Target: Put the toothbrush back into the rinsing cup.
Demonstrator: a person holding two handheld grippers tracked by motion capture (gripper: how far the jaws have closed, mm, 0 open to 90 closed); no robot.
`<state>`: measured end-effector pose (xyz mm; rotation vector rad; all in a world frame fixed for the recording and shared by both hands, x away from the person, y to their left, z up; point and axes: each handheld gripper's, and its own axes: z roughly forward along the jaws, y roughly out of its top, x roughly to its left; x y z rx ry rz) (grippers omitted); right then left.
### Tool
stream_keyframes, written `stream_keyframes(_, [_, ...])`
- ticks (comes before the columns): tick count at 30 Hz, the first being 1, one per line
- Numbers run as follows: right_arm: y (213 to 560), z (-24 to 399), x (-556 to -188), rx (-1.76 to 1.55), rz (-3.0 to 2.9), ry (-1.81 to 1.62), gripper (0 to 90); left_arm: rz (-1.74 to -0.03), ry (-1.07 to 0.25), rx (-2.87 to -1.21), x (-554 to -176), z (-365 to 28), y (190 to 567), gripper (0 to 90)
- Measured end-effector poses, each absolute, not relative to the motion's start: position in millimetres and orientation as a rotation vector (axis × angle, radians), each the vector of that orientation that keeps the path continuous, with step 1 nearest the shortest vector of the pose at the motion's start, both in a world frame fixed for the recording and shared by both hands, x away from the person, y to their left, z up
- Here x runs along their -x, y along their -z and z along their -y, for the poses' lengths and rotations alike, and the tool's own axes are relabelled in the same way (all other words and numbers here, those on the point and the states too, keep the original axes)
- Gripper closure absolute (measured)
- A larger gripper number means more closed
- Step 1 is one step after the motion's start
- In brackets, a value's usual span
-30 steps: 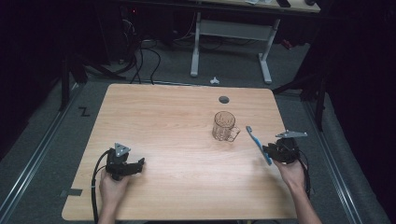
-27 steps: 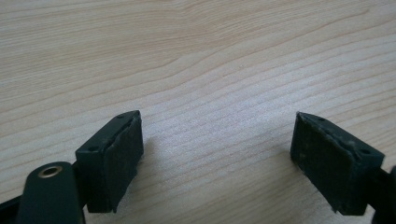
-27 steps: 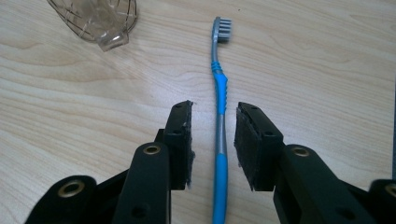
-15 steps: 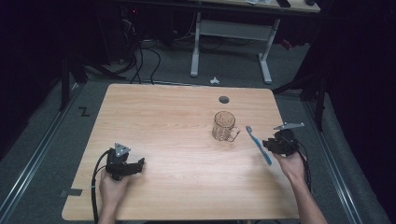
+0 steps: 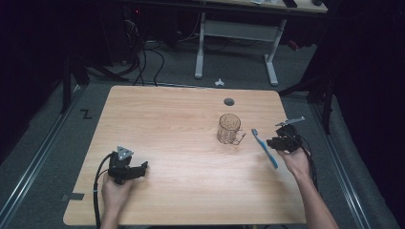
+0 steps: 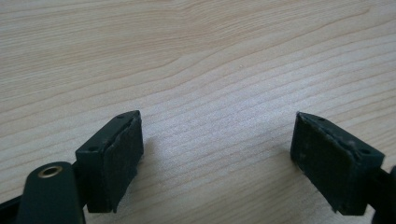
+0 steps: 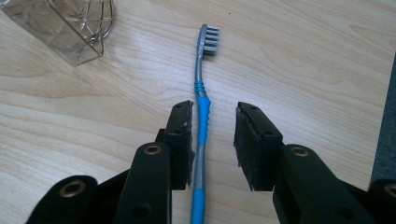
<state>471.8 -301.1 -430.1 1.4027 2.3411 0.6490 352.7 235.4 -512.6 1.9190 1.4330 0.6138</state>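
A dark room with cables and a grey-legged desk (image 5: 234,33) behind, and in front a light wooden table (image 5: 181,124) under the lamp. Over on the left, the left gripper (image 5: 125,168) rests low on the table near the front edge, the person's left hand (image 5: 114,191) around it. In the left gripper view (image 6: 217,154) its jaws stand wide apart, bare wood grain between the pads, nothing held. Moving across to the middle-right, a clear glass mug (image 5: 230,129) stands upright, handle turned toward the front right; the right gripper view catches its base (image 7: 65,28) at the top left. Just beside the mug lies the blue toothbrush (image 5: 265,148), bristle end toward the mug. And on the right, the right gripper (image 5: 282,142) sits at the handle. In its own view (image 7: 212,140) the jaws are partly open with the toothbrush (image 7: 201,126) running between them, close against the left pad and well off the right one. No squeeze on it.
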Motion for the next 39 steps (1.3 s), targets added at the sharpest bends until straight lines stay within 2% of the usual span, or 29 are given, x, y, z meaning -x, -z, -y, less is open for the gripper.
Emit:
stream_keyframes(22, [437, 281, -504, -1.399, -2.431, -0.498, 66.4, -1.433, -0.614, -1.919, -353, -235, 513, 17.6])
stream_keyframes(39, [458, 272, -524, -1.454, -2.472, -0.426, 65.5, -1.433, -0.613, -1.919, -353, -235, 513, 17.6])
